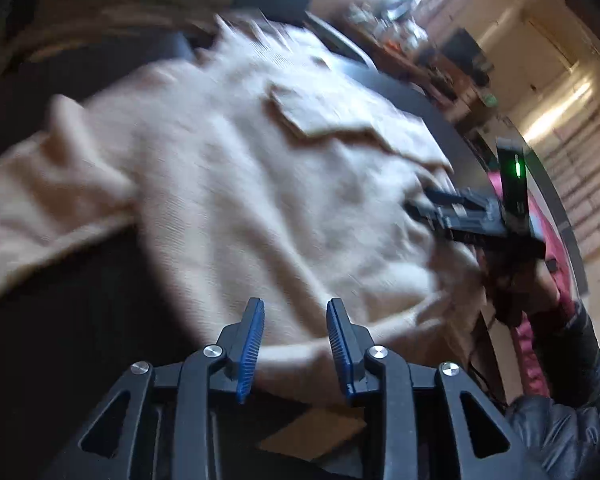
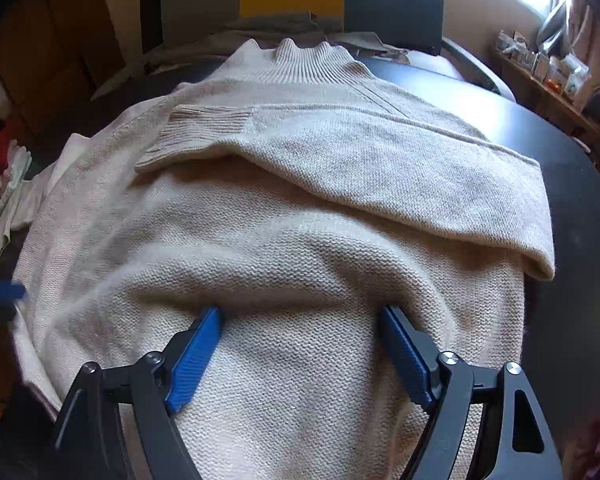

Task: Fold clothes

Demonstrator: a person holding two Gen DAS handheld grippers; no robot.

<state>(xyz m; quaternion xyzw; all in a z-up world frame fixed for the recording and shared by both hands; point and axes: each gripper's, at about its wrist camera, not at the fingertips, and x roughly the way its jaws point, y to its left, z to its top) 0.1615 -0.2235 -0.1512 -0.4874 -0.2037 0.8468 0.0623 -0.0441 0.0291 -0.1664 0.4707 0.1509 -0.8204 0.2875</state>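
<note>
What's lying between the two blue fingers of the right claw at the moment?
In the right wrist view, a raised fold of the beige knitted sweater lies between the open right claw's fingers; nothing else is there.

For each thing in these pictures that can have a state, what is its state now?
Sweater: spread flat on the dark table, partly folded.
Sleeve: folded across the body, cuff toward the left.
Right gripper: open, tips pressing into the knit near the hem.
Left gripper: open, at the sweater's edge, holding nothing.
Left wrist view: blurred by motion.
</note>
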